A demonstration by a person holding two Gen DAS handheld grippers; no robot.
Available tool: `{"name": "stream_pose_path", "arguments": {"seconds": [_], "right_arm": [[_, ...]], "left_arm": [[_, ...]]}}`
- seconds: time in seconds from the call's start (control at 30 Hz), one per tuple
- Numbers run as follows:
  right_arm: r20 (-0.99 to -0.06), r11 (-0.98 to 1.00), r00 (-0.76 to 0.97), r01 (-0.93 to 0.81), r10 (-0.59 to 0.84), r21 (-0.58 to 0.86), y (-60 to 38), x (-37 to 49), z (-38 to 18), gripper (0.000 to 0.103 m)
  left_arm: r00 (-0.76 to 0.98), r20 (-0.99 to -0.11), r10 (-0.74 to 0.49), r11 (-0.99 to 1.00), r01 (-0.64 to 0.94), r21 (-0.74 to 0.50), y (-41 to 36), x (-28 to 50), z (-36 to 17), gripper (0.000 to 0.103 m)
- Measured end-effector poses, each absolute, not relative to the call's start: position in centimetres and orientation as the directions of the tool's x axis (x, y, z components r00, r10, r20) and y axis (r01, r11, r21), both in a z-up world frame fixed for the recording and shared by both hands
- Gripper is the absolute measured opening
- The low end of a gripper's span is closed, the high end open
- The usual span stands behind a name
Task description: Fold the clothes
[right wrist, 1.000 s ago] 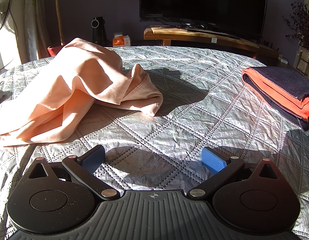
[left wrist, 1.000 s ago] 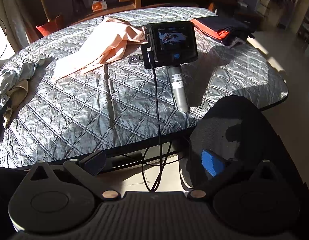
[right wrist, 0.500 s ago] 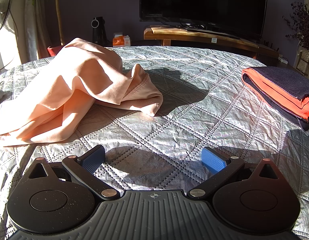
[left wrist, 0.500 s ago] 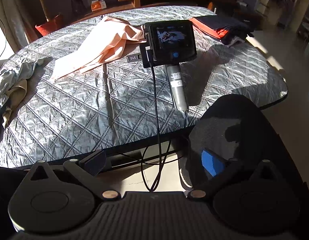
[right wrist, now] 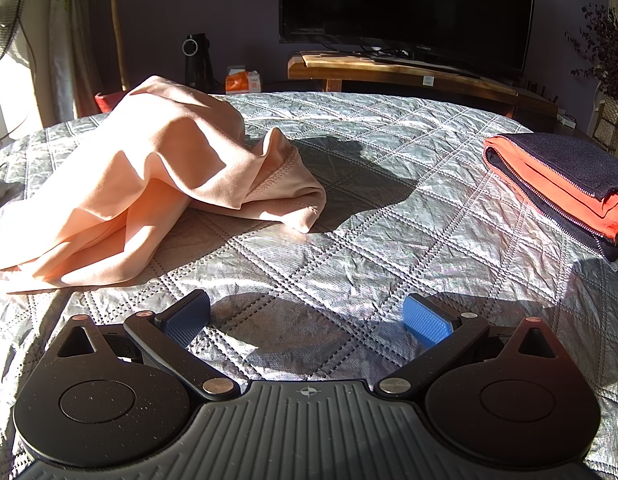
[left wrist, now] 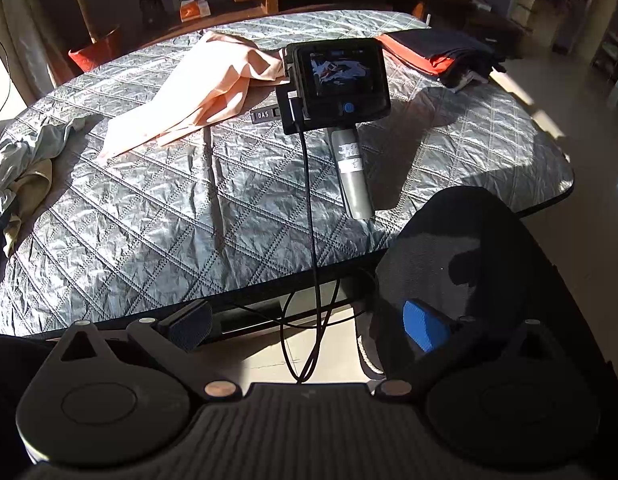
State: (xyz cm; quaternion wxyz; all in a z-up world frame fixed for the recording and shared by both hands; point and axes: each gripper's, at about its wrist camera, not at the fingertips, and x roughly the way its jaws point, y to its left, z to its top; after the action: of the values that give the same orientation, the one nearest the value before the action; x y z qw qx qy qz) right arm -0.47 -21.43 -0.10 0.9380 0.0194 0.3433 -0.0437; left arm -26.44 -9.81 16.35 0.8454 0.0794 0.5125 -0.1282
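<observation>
A crumpled peach garment [right wrist: 149, 184] lies on the quilted grey table cover [right wrist: 349, 240], left of centre; it also shows in the left wrist view [left wrist: 197, 92]. My right gripper [right wrist: 307, 320] rests on the table, open and empty, just in front of the garment. Its body, with a screen and grey handle [left wrist: 337, 80], shows in the left wrist view. My left gripper [left wrist: 307, 324] is open and empty, held off the table's near edge above the floor. A folded orange and dark stack [right wrist: 561, 184] lies at the right.
A grey-green garment pile [left wrist: 25, 160] lies at the table's left edge. A black chair [left wrist: 469, 264] stands by the near edge, and a cable [left wrist: 309, 240] hangs from the right gripper. A TV [right wrist: 405, 8] on a wooden stand, a plant and a fan stand beyond the table.
The left wrist view has drifted slightly, so the table sits a little higher in frame. The right gripper and the garments have not moved.
</observation>
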Motion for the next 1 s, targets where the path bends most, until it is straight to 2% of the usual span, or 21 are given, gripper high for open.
{"name": "stream_pose_path", "arguments": {"seconds": [0.67, 1.0], "right_arm": [[-0.645, 0.995, 0.761, 0.095, -0.069, 0.006, -21.4, -0.5, -0.1, 0.103], [-0.645, 0.995, 0.761, 0.095, -0.069, 0.006, -21.4, -0.5, -0.1, 0.103]], "left_arm": [[0.425, -0.895, -0.132, 0.955, 0.295, -0.001, -9.7, -25.9, 15.7, 0.102], [0.43, -0.899, -0.085, 0.972, 0.233, 0.019, -7.6, -21.6, 14.6, 0.102]]}}
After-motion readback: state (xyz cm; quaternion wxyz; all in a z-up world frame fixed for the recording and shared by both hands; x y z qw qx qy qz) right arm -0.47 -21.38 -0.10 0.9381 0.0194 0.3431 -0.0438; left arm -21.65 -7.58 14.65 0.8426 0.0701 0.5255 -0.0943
